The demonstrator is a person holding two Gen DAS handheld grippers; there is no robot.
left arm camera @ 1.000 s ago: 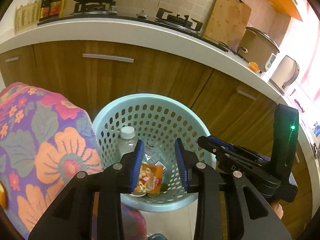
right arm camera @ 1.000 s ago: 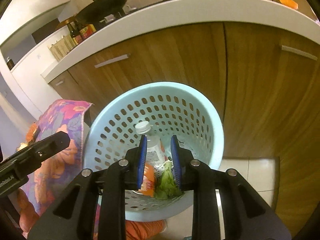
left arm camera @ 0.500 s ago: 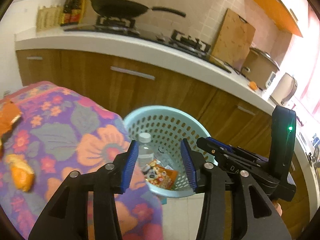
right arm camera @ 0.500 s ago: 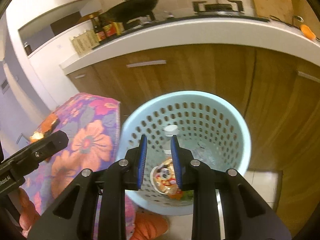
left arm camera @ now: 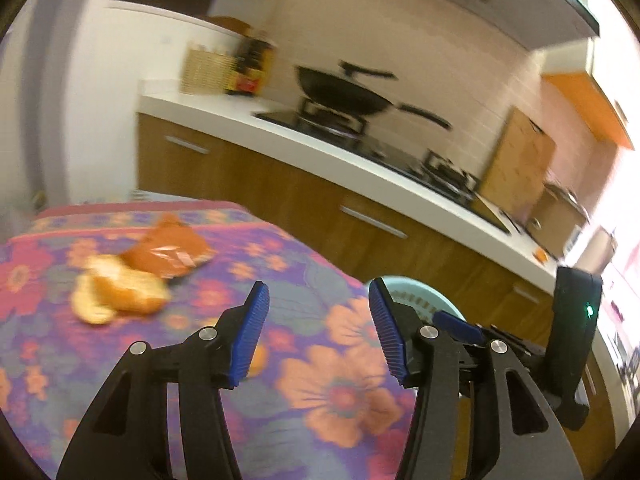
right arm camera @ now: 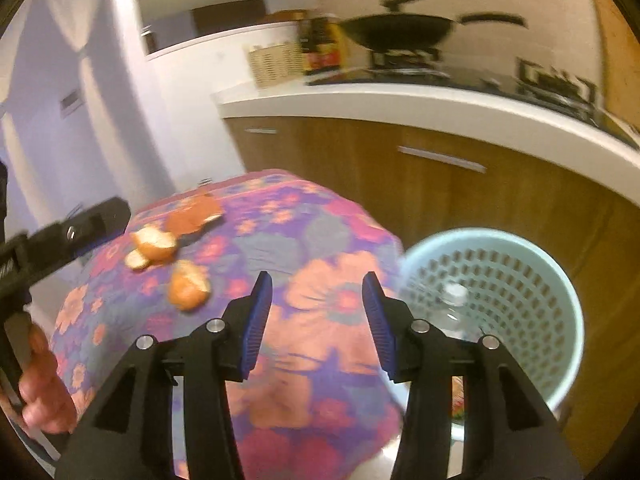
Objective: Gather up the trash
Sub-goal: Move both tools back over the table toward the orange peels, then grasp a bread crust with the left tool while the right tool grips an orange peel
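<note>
left claw [left arm camera: 318, 330] and right claw [right arm camera: 316, 322] both empty, jaws just opened, apart, above floral table [right arm camera: 320, 240]. orange peels [right arm camera: 154, 248] and wrapper [left arm camera: 168, 250] lay near table's far left edge; basket [right arm camera: 560, 280] beside right edge. best straddle one peel squarely, then close.

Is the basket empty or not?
Not empty: through the light-blue basket rim, a clear bottle with a white cap shows inside.

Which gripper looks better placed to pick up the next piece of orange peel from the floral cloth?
Probably the left gripper: its open, empty jaws hang nearer the peel pile and orange wrapper. The right gripper, also open, sits beside the basket.
</note>
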